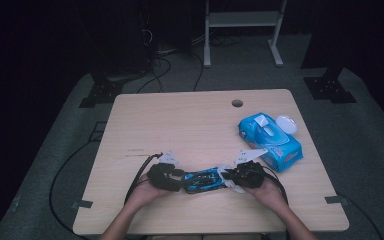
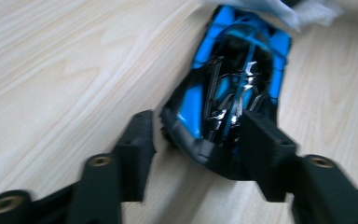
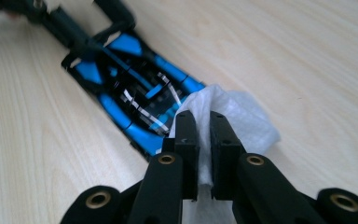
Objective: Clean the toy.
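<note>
pinching a white wipe (image 3: 223, 116), right tongs (image 3: 204, 122) touch the toy car (image 3: 135, 91).

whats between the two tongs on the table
The blue and black toy car lies between the left tongs and the right tongs, which pinch a white wipe at the car's end. The high view shows it best.

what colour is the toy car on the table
The toy car is bright blue with glossy black panels, seen best in the right gripper view.
</note>
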{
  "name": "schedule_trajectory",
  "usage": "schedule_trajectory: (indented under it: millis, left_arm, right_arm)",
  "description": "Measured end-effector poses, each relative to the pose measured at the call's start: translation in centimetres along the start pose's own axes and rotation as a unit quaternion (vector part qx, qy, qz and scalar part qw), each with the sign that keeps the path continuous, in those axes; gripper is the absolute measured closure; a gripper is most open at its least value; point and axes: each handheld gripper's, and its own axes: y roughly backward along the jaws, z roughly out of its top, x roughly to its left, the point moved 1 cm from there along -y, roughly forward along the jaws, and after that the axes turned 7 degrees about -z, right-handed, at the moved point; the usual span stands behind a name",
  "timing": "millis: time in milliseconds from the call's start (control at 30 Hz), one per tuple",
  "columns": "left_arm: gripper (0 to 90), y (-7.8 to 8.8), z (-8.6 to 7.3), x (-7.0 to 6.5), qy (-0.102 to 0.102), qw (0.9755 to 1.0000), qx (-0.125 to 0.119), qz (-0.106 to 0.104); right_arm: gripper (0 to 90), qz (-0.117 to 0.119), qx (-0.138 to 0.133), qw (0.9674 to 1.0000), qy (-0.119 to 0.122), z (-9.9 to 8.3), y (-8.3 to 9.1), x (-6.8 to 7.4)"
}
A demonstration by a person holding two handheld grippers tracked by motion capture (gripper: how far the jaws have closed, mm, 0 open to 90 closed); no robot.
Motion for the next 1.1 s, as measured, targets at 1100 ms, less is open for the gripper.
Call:
schedule_trajectory:
  millis: [1100]
  left_arm:
    - [58.6, 0.5, -1.4, -2.5, -0.071, 0.9956, -0.042, 0.044]
  right_arm:
    - [63.5, 0.032, 0.007, 0.9988, -0.037, -1.0, 0.1, -1.9]
